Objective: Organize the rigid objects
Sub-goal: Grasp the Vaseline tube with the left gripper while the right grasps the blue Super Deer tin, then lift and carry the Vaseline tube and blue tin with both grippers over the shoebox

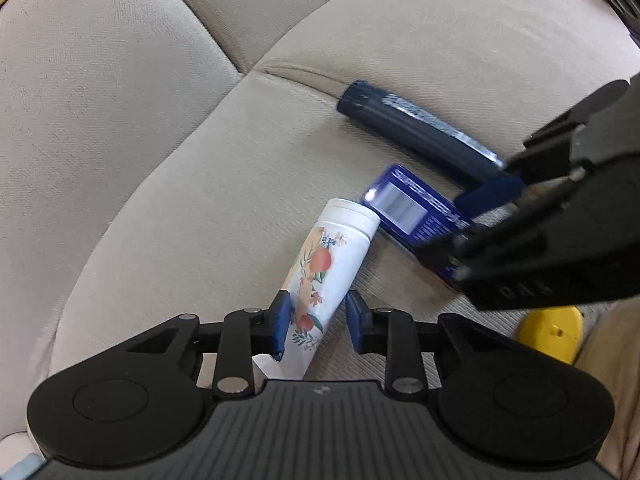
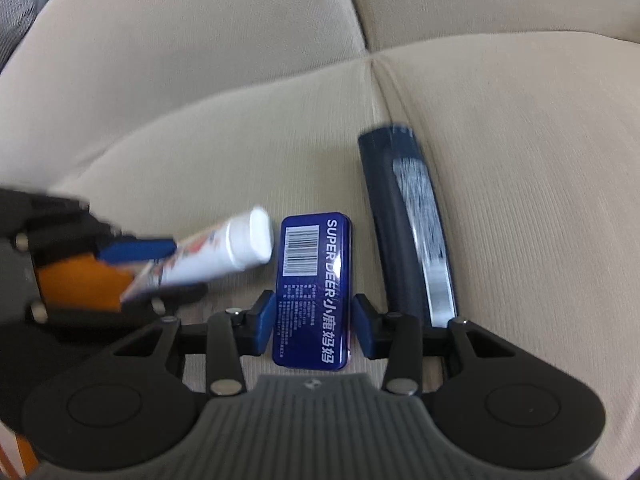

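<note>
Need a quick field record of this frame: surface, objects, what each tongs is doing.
surface: beige sofa cushion
left tongs: around the white floral tube, near its lower end; one pad touching, small gap at the other
right tongs: straddling the blue tin, narrow gaps both sides, not gripping
dark blue tube: lying flat beside the tin, along the cushion seam, untouched
tube vs tin: the white tube's cap end sits close to the tin's top corner; contact unclear
</note>
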A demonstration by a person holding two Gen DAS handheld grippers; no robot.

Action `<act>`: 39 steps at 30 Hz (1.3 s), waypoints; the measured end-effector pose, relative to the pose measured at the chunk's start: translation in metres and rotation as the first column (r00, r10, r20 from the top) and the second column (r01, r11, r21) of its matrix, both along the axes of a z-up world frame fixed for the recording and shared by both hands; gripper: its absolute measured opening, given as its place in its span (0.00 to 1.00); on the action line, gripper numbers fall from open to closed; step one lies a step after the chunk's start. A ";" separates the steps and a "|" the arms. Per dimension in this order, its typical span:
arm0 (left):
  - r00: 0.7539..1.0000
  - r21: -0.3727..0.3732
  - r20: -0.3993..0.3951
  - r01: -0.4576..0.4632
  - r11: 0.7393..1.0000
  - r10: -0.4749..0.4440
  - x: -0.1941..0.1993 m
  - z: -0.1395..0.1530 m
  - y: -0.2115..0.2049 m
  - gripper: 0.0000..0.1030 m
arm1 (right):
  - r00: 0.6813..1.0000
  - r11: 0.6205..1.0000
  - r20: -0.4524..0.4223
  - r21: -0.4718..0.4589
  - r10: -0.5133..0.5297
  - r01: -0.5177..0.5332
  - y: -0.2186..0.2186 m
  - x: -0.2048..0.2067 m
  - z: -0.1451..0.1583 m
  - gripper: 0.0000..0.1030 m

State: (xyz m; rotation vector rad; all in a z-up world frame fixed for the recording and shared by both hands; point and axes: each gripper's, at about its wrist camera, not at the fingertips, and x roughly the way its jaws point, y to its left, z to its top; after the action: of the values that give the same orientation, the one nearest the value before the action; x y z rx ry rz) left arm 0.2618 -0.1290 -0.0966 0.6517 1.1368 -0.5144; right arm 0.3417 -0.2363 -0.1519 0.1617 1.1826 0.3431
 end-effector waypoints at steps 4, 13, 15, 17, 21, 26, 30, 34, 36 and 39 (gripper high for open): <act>0.999 0.028 0.008 0.050 0.998 -0.050 -0.008 -0.004 -0.006 0.32 | 0.999 0.999 -0.014 -0.032 0.038 -0.038 -0.006 -0.019 0.003 0.42; 0.995 0.115 0.001 0.100 0.988 -0.100 0.002 -0.024 -0.021 0.45 | 0.989 0.990 -0.109 0.082 -0.104 0.113 -0.034 -0.014 -0.003 0.49; 0.996 0.139 0.008 0.084 0.987 -0.086 0.007 -0.030 -0.024 0.44 | 0.984 0.984 -0.123 0.108 -0.126 0.140 -0.040 -0.013 -0.006 0.49; 0.998 0.128 -0.006 0.068 0.989 -0.068 0.015 -0.034 -0.025 0.43 | 0.983 0.981 -0.126 0.122 -0.134 0.150 -0.043 -0.015 -0.006 0.50; 0.999 0.084 -0.022 0.027 0.996 -0.026 0.019 -0.030 -0.018 0.39 | 0.992 0.991 -0.082 0.077 -0.100 0.107 -0.034 -0.030 -0.004 0.47; 0.994 -0.016 -0.065 -0.089 0.996 0.088 0.021 -0.020 -0.001 0.21 | 0.999 0.999 -0.015 -0.017 -0.037 0.037 -0.023 -0.047 0.003 0.44; 0.978 -0.127 -0.128 -0.180 0.975 0.164 0.019 -0.012 0.016 0.20 | 0.999 0.999 -0.012 -0.017 -0.048 0.048 -0.029 -0.055 0.008 0.44; 0.968 -0.223 -0.157 -0.228 0.948 0.196 0.014 0.002 0.031 0.20 | 0.997 0.997 -0.027 0.008 -0.075 0.076 -0.034 -0.065 0.016 0.44; 0.962 -0.259 -0.172 -0.252 0.933 0.212 0.011 0.007 0.037 0.20 | 0.996 0.996 -0.029 0.023 -0.084 0.084 -0.039 -0.070 0.019 0.44; 0.959 -0.293 -0.182 -0.266 0.918 0.220 0.014 0.010 0.040 0.20 | 0.996 0.995 -0.026 0.039 -0.088 0.089 -0.037 -0.072 0.026 0.44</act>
State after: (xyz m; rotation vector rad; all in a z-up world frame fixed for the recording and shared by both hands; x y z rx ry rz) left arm 0.2759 -0.0890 -0.0862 0.1924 1.2204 -0.5206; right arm 0.2698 -0.2728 -0.1263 0.2532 1.1888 0.2873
